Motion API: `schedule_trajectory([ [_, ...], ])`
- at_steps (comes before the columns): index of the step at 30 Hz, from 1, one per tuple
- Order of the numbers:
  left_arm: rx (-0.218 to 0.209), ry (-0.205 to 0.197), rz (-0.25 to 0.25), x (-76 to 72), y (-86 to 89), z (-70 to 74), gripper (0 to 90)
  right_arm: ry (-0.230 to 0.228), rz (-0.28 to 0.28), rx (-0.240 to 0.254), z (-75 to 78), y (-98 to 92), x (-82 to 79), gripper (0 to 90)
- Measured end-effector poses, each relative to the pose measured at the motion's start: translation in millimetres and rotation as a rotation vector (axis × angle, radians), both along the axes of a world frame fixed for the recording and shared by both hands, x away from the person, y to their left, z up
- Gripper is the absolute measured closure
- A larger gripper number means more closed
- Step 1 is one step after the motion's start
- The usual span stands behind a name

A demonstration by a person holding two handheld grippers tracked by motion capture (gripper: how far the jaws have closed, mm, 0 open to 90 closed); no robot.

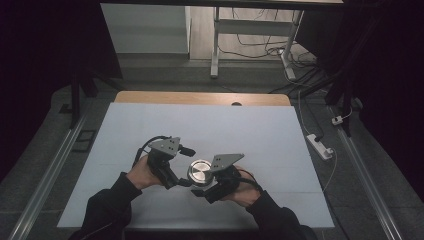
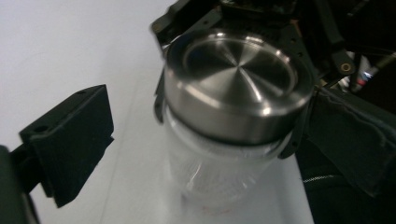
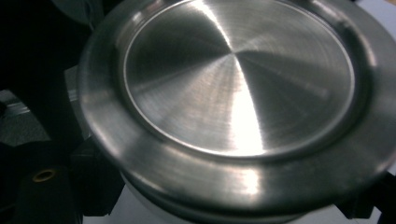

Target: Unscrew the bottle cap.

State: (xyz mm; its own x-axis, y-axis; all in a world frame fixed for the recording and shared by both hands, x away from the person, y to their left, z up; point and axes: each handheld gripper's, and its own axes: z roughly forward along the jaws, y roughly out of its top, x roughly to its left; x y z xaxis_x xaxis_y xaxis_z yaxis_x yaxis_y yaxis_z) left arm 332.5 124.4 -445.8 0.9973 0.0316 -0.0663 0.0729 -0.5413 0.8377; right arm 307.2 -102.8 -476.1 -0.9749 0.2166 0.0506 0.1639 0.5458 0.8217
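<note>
A clear jar (image 2: 212, 175) with a brushed steel lid (image 1: 200, 171) stands on the white table top (image 1: 150, 125), between the two hand-held grippers. My right gripper (image 1: 203, 181) is shut on the jar; in the left gripper view its thin black jaws clasp the glass just under the lid (image 2: 236, 79). In the right gripper view the lid (image 3: 238, 88) sits very close, with a black finger (image 3: 93, 179) beside it at lower left. My left gripper (image 1: 185, 167) is open at the jar's left side. One of its fingers (image 2: 70, 142) stands apart from the glass.
The white sheet covers a wooden table whose far edge (image 1: 200, 97) shows bare. Off the table lie a white power strip (image 1: 320, 145) and cables on the floor at right. A desk frame (image 1: 216, 45) stands behind. Dark sleeves (image 1: 107, 207) come in from the bottom.
</note>
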Motion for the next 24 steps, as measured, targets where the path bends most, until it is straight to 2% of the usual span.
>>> schedule_trajectory([
  [6, 0.007, -0.005, -0.074, -2.2, -8.2, -1.1, 7.4, -0.002, 0.040, -0.020, -0.3, 1.7, -3.0, 14.5],
  [12, 0.005, -0.016, -0.087, -4.4, -10.8, -0.9, 18.4, -0.013, 0.036, -0.020, 0.2, 2.3, -2.8, 14.5],
  [16, 0.001, -0.013, -0.020, -4.3, -12.0, -1.0, 19.0, -0.017, -0.003, -0.022, 1.0, 1.4, -1.0, 14.6],
  [24, 0.010, -0.015, 0.207, -7.6, -23.8, -2.3, 19.1, -0.035, -0.176, -0.029, -1.7, -1.5, 6.7, 14.6],
])
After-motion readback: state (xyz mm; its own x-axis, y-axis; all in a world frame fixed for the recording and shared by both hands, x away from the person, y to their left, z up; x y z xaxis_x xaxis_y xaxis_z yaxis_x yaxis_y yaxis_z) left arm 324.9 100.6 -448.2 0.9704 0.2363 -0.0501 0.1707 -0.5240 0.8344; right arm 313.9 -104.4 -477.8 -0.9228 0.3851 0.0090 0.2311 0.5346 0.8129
